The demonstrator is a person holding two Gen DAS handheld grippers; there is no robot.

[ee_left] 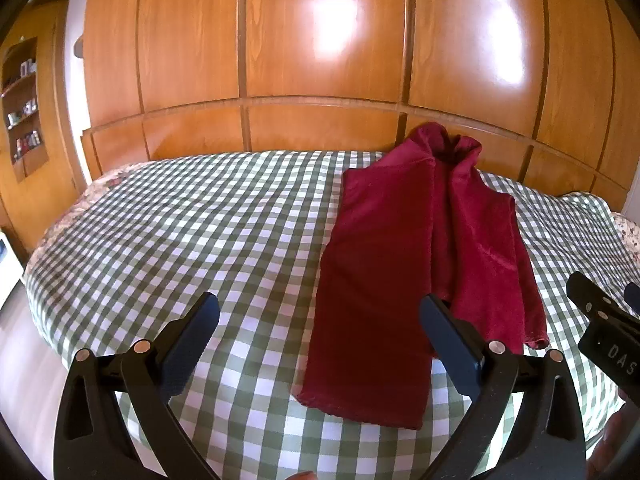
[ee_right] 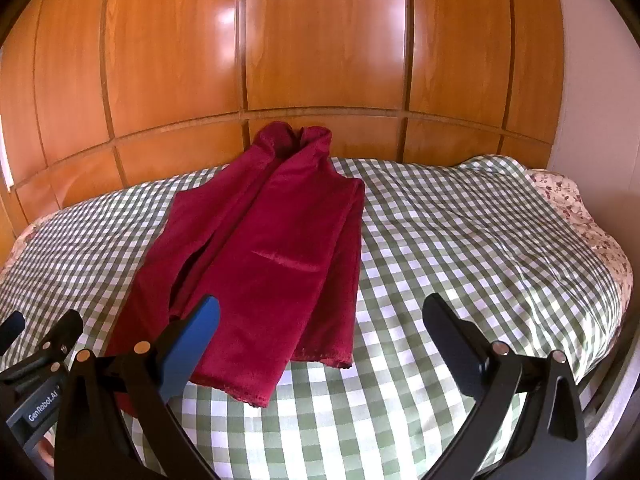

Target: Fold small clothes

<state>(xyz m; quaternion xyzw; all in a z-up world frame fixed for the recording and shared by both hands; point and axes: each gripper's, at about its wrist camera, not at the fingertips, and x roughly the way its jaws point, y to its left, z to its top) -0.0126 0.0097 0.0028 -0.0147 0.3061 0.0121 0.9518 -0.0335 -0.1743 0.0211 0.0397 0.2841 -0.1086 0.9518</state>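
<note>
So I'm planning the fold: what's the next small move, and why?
Probably lower both open tools, left tool and right tool, onto the near hem of the red garment. It lies lengthwise on the checked bedcover, sides folded in, and neither tool holds it.

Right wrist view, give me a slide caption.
Open right tongs hover over a dark red vest lying on a green checked bedspread.

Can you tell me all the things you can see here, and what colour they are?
red garment: one, dark red, lying flat on the bed, collar toward the wall.
checked cover: one, green and white, spread over the bed.
floral bedding: one, pale with red flowers, peeking out at the bed's edges.
wooden wall panels: several, orange-brown, behind the bed.
corner shelf: one, wooden, holding small items, far left.
left gripper: one, black, open.
right gripper: one, black, open.
</note>
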